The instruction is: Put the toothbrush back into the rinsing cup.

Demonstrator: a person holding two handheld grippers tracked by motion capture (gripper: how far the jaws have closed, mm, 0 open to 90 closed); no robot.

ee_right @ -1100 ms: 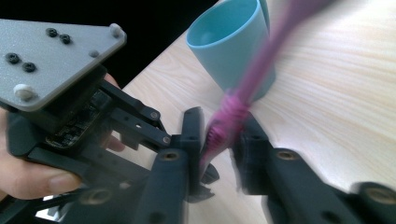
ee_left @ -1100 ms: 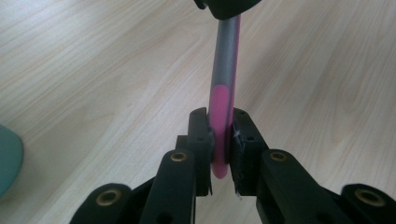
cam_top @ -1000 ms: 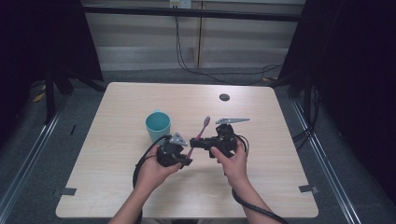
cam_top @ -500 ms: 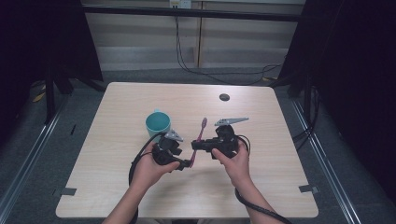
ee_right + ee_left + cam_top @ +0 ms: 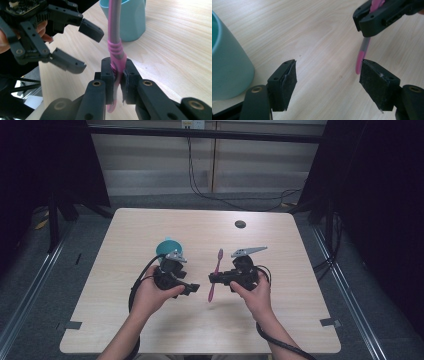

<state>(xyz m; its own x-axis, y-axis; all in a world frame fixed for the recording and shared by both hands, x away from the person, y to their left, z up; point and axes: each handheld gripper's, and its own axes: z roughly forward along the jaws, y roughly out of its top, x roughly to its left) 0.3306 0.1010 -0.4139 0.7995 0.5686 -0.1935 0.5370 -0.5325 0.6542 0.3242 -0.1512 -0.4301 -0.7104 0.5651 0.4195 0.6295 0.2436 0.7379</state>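
Surface: pale wood-grain table [image 5: 300,310], dark room around.
Toothbrush [image 5: 216,272]: pink and grey, lifted off tabletop, clamped near mid-handle.
Right gripper [image 5: 117,75]: jaws closed tight on toothbrush.
Left gripper [image 5: 327,75]: jaws apart, just been opening, nothing between; just beside toothbrush, not touching.
Cup [image 5: 167,246]: teal, upright, behind left gripper.
Far edge: small dark round object [image 5: 240,224], well apart.
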